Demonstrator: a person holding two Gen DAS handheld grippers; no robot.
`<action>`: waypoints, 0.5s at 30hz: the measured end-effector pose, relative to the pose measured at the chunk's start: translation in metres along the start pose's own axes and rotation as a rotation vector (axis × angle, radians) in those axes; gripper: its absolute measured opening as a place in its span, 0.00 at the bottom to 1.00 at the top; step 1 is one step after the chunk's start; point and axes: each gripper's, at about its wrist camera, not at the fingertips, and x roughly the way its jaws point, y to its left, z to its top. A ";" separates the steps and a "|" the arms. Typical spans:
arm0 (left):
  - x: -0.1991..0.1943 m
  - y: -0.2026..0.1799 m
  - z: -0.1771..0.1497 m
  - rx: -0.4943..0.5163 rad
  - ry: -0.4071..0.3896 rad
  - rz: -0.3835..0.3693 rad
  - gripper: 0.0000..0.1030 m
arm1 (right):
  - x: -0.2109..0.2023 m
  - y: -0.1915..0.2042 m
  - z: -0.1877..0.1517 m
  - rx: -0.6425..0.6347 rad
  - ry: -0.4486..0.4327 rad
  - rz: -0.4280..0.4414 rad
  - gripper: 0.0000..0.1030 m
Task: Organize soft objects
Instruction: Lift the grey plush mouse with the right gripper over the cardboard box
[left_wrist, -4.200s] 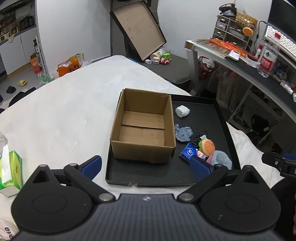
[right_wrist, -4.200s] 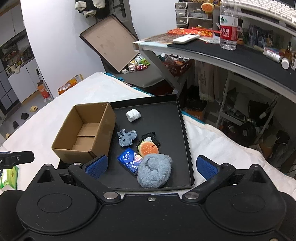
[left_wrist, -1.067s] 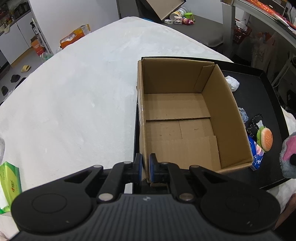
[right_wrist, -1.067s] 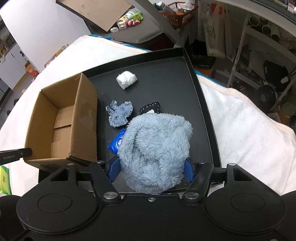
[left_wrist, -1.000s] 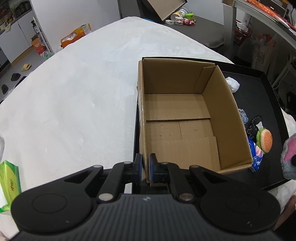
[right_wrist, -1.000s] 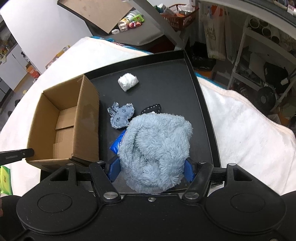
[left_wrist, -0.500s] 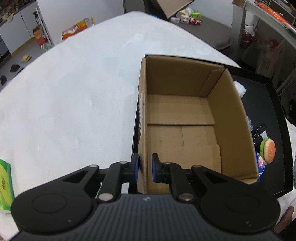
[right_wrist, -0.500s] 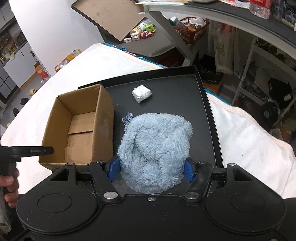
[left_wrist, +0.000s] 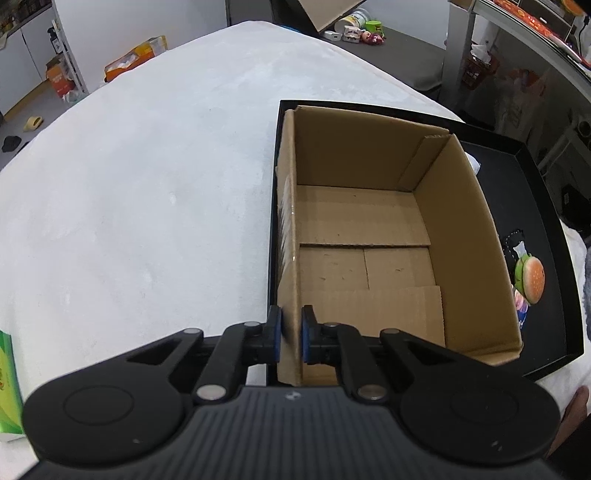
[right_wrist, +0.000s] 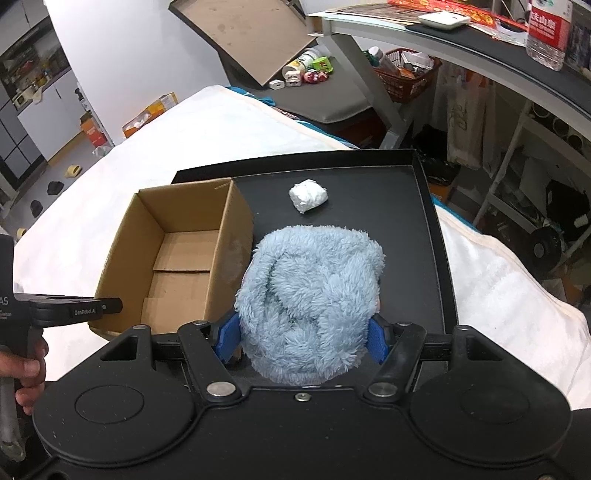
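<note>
An open, empty cardboard box stands in the left part of a black tray. My left gripper is shut on the box's near left wall, one blue pad on each side. My right gripper is shut on a fluffy light-blue plush, held above the tray just right of the box. A white wad lies at the tray's far end. A burger toy and a blue packet's edge lie right of the box; the plush hides them in the right wrist view.
The tray rests on a white padded surface. A green tissue pack sits at the near left. A grey desk with a water bottle stands to the right, with clutter beneath. A hand holds the left gripper's handle.
My right gripper has lifted the blue plush and carried it a little toward the box; the small items beneath it are now covered. The left gripper keeps its hold on the box wall.
</note>
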 end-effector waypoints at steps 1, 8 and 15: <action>-0.001 0.000 -0.001 0.009 -0.005 -0.007 0.09 | 0.000 0.002 0.000 -0.003 0.000 0.001 0.62; -0.001 0.003 -0.004 0.039 -0.001 -0.035 0.09 | 0.004 0.020 0.004 -0.036 -0.006 0.010 0.63; 0.002 0.007 -0.003 -0.013 0.039 -0.062 0.10 | 0.009 0.044 0.013 -0.102 -0.018 0.011 0.63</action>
